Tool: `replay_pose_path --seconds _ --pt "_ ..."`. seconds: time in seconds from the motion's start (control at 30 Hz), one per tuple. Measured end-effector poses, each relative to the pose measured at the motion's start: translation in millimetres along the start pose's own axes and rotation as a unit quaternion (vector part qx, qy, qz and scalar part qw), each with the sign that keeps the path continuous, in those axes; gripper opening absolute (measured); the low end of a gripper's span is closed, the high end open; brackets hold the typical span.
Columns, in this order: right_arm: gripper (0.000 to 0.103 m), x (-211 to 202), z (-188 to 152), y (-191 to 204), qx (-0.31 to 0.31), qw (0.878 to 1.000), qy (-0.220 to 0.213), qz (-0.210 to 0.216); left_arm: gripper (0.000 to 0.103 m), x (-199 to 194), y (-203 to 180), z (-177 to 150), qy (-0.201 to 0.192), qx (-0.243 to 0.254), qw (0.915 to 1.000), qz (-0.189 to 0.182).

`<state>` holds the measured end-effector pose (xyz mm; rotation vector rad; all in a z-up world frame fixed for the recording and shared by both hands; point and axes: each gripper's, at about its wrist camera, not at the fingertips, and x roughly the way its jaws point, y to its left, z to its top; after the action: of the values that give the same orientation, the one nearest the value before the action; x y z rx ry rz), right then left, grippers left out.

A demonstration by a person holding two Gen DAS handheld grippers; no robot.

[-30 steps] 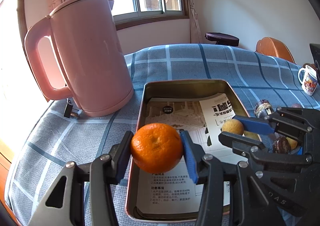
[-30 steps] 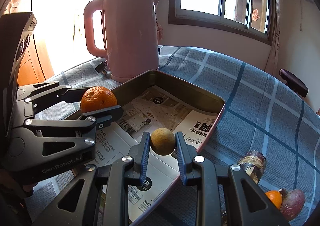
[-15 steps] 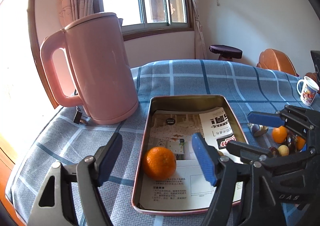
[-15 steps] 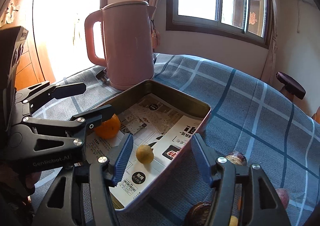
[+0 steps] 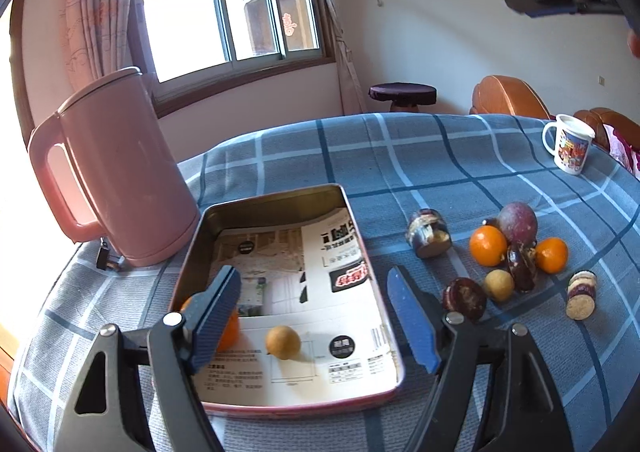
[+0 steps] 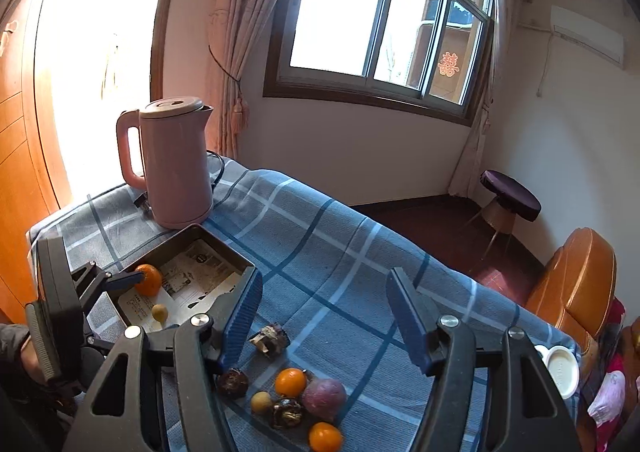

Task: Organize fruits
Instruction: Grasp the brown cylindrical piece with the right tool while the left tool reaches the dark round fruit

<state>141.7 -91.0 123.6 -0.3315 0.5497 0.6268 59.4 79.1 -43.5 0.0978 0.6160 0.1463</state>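
Observation:
A metal tray (image 5: 280, 198) lined with printed paper holds an orange (image 5: 231, 334), half hidden behind my left finger, and a small tan fruit (image 5: 283, 342). My left gripper (image 5: 312, 292) hovers over the tray's near end, its jaws opening with nothing between them. My right gripper (image 6: 324, 292) is high above the checked cloth, its jaws also opening and empty. Below it lies a loose pile: two oranges (image 6: 291, 382), a purple fruit (image 6: 324, 394), a tan fruit (image 6: 261, 402) and several dark brown pieces (image 6: 233, 382). The right wrist view also shows the tray (image 6: 224, 256) and the left gripper (image 6: 108, 274).
A tall pink kettle (image 5: 116, 176) stands just left of the tray, its plug on the cloth. A printed white mug (image 5: 568, 148) sits at the table's far right edge. Brown chairs (image 6: 576, 284) and a dark stool (image 6: 510, 196) stand beyond the table.
Both grippers opened and let go: the orange and the tan fruit now lie in the tray. The left pulled back a little; the right rose high and drew away.

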Motion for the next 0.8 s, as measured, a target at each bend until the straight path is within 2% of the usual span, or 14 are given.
replay_pose_path --seconds 0.1,0.17,0.27,0.4,0.5,0.63,0.8 --pt "0.068 -14 -1 -9 0.032 0.999 -0.014 -0.006 0.086 -1 -15 1 -0.003 0.005 0.9999 -0.008" --pt "0.071 -18 -12 -8 0.056 0.998 -0.032 0.005 0.086 -1 -25 1 -0.003 0.007 0.9998 -0.016" --pt "0.074 -10 -40 3 0.084 0.995 -0.039 0.041 0.086 -2 -38 -1 -0.002 0.021 0.9995 -0.025" --pt "0.075 4 -86 8 0.142 0.988 -0.033 0.059 0.087 -3 -49 -4 0.001 0.03 0.9991 -0.031" --pt "0.075 6 -123 10 0.182 0.982 -0.032 0.034 0.086 -2 -56 -8 0.008 0.026 0.9988 -0.041" --pt "0.075 8 -166 15 0.217 0.976 -0.009 -0.033 0.086 -3 -65 -14 0.008 0.026 0.9983 -0.052" --pt "0.075 6 -205 30 0.191 0.979 0.01 -0.067 0.086 -6 -70 -19 0.01 0.029 0.9969 -0.072"
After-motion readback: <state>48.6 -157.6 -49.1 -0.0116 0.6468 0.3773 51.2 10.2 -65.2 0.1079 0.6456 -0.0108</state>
